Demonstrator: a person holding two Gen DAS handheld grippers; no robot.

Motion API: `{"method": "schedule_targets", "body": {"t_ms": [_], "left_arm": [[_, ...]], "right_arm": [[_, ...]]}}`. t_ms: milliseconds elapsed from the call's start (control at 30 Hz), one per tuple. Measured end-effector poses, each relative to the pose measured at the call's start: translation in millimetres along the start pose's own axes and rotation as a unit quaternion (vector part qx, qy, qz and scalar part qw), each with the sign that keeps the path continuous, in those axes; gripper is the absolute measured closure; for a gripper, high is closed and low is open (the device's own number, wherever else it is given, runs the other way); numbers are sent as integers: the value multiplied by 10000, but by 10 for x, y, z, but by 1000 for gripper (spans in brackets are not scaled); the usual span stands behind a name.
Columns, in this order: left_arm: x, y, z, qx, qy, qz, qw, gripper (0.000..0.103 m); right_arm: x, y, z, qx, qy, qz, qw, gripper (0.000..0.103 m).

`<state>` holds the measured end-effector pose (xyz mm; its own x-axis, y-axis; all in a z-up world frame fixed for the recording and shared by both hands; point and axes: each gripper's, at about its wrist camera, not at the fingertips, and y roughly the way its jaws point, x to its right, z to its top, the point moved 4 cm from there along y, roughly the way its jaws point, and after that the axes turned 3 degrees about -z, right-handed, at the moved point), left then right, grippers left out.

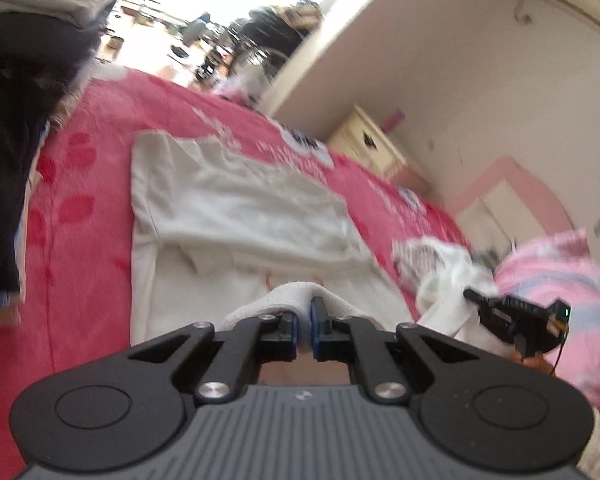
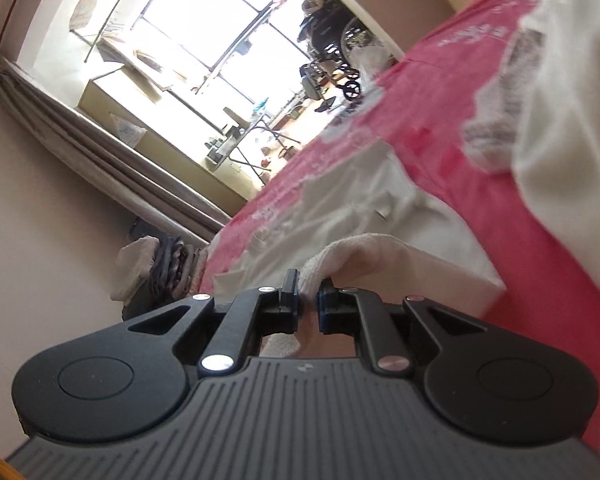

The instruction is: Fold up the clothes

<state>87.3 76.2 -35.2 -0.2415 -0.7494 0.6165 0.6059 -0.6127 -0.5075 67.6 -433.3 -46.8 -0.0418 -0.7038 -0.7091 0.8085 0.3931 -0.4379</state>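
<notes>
A white garment point(image 1: 236, 208) lies spread on the pink bedspread point(image 1: 72, 216), partly folded, with a sleeve layer across its middle. My left gripper point(image 1: 305, 312) is shut on the garment's ribbed near edge point(image 1: 296, 294), which bunches over the fingertips. In the left wrist view my right gripper point(image 1: 474, 295) shows at the right, holding white cloth. The right wrist view shows my right gripper point(image 2: 309, 292) shut on a ribbed fold of the same white garment point(image 2: 364, 248), lifted slightly off the bed. More white cloth point(image 2: 564, 120) hangs close to the lens at the right.
A crumpled white garment point(image 1: 440, 260) and a pink and blue quilt point(image 1: 556, 292) lie to the right on the bed. Stacked dark and white clothes point(image 1: 24, 80) sit at the left. A cream nightstand point(image 1: 368, 142) stands by the wall. Bright windows point(image 2: 204, 48) and a wheelchair point(image 2: 336, 52) are beyond.
</notes>
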Motion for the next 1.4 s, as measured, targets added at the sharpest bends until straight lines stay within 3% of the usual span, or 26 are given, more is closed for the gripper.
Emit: {"method": "schedule_targets", "body": {"t_ms": [333, 767, 1067, 1400], "left_arm": [[-399, 298, 415, 552, -495, 356, 9966, 96], [-782, 827, 1061, 1206, -682, 574, 9887, 96], [-1101, 1260, 1417, 1314, -757, 790, 9853, 96], [-1439, 1650, 1623, 1178, -827, 1067, 9838, 96]], "right_arm": [[-203, 643, 428, 95, -153, 109, 9998, 96], [-290, 1545, 961, 373, -129, 224, 9990, 96], [-246, 2279, 1251, 408, -111, 111, 9990, 96], [-114, 2871, 1301, 330, 98, 15, 9994, 96]]}}
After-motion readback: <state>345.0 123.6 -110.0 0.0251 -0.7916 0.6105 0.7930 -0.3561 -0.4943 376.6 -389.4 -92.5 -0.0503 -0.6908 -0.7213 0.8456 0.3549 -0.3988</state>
